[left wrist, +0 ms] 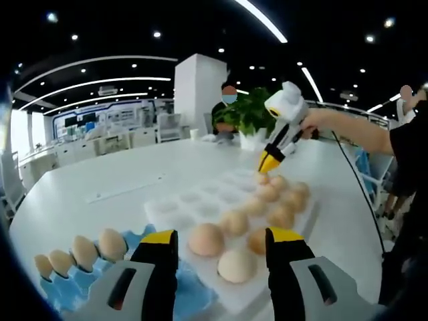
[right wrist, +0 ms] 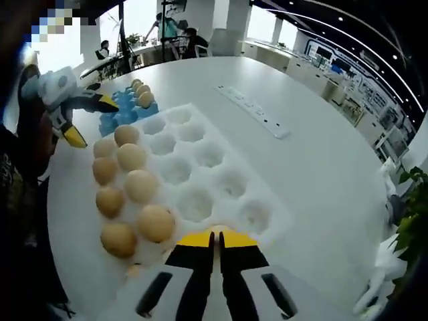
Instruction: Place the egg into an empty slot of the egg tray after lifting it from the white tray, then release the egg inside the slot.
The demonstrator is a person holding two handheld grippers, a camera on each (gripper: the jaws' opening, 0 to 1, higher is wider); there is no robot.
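A smooth, glossy white counter (right wrist: 314, 147) carries two egg holders set side by side. The white tray (right wrist: 200, 174) is a matte moulded sheet with rounded cup-shaped hollows in rows; most hollows on one side lie bare, while the other side holds a double row of tan, oval eggs (right wrist: 127, 194) with a dull shell finish. Just beyond its far end in the right gripper view sits the blue egg tray (right wrist: 110, 120), a peaked, ridged form, with a few pale eggs (right wrist: 142, 93) standing in its slots.

In the left gripper view, the left gripper (left wrist: 221, 251) has its yellow-tipped black jaws apart, framing the near corner of the white tray, where a pinkish-tan egg (left wrist: 206, 239) and a paler cream egg (left wrist: 237, 265) rest in adjoining hollows between the jaw tips. Neither jaw touches them. The blue tray lies low at the left of this view.

The right gripper (right wrist: 215, 244) has its yellow-tipped jaws together with nothing between them, poised over the near edge of the white tray. A potted green plant (left wrist: 251, 114) stands on the counter farther off.
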